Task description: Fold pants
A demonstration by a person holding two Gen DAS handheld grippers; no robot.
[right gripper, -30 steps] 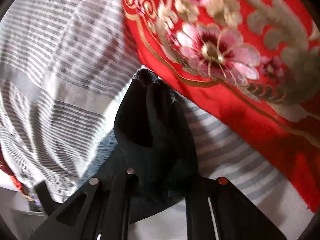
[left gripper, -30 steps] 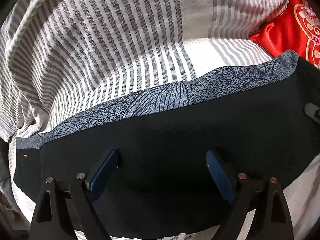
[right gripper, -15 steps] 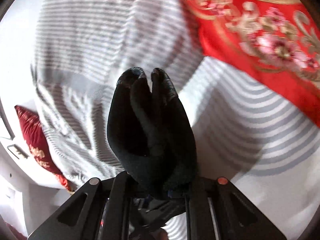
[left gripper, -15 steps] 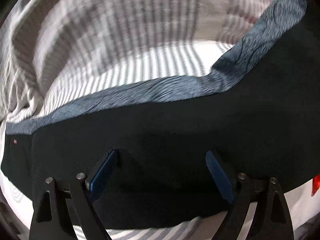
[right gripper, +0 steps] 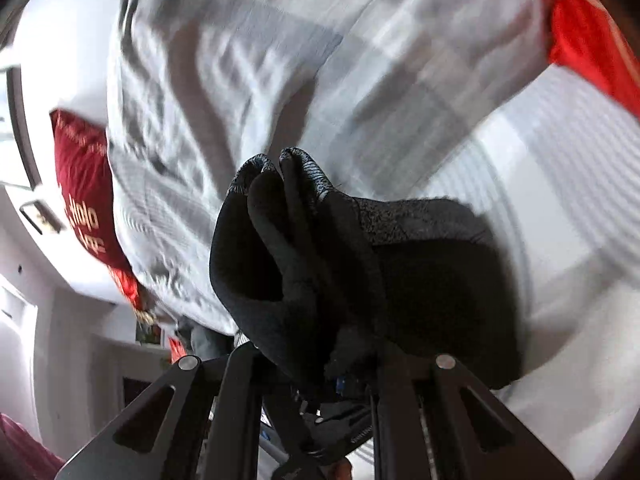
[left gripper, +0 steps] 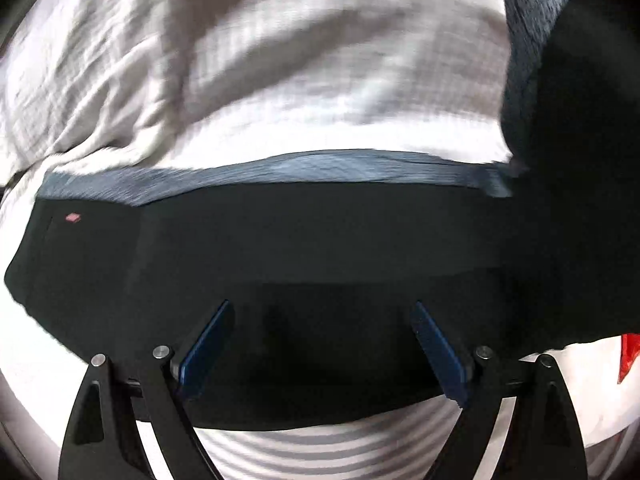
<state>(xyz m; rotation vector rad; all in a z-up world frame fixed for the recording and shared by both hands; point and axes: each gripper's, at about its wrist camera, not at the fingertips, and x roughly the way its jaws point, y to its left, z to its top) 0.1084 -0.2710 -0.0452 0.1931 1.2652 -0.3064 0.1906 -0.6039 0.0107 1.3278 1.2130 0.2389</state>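
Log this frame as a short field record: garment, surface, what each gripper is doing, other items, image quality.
garment: black pants with a blue-grey patterned band, spread across striped bedding
left gripper: open, blue pads on either side of the black fabric, not clamped
right gripper: shut on a bunched end of the pants, lifted above the bed
other items: red pillow at upper right; dark red cushion at left
image quality: motion blur in both views

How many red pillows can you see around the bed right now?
2 in the right wrist view: a dark red pillow at the left edge of the striped bedding, and a bright red pillow at top right. Others may be hidden.
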